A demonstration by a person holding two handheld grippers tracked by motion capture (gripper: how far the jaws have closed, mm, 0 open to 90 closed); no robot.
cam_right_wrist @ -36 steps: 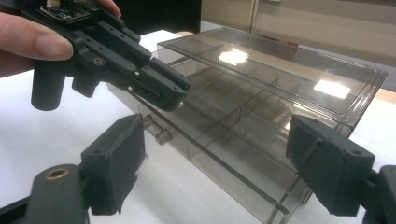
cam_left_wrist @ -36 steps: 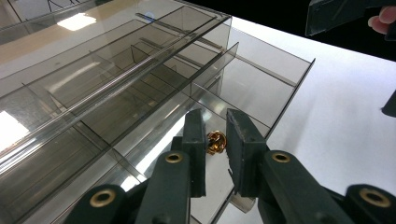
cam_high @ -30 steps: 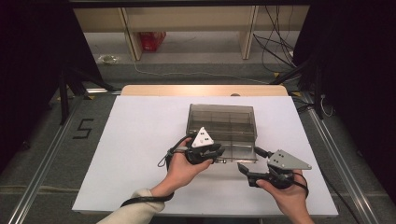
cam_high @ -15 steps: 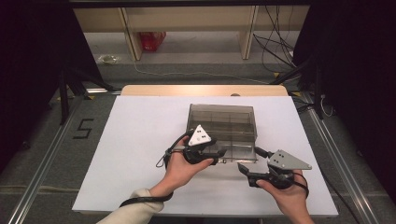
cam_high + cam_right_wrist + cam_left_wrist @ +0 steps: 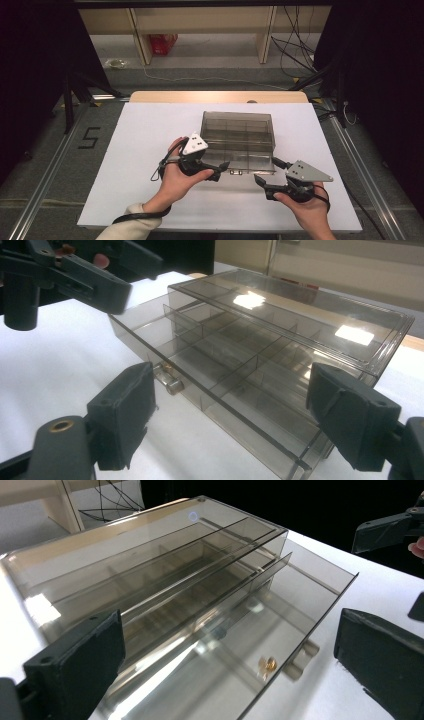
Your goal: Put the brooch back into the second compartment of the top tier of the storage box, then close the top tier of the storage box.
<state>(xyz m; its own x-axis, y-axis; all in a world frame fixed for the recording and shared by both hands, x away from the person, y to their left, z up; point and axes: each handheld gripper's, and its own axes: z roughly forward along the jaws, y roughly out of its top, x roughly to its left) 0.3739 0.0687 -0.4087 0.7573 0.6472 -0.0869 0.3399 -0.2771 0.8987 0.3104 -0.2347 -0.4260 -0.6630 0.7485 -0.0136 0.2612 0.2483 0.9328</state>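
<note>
The smoky plastic drawer box (image 5: 239,139) sits mid-table, its drawer (image 5: 243,164) pulled slightly out, long axis running left to right. The small knob (image 5: 236,172) on the drawer front lies just beyond the left gripper (image 5: 224,168), the nearer of the 2. Its jaws have just been opening and now stand spread, nothing between them; earlier they were pinched at the knob. The right gripper (image 5: 261,181) hovers spread, just off the drawer's front right corner.

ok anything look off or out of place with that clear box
Nothing damaged or spilled. The smoky clear drawer box sits square on the white table, its lower drawer pulled partway out, compartments apparently empty. Both tools are open, off it.
</note>
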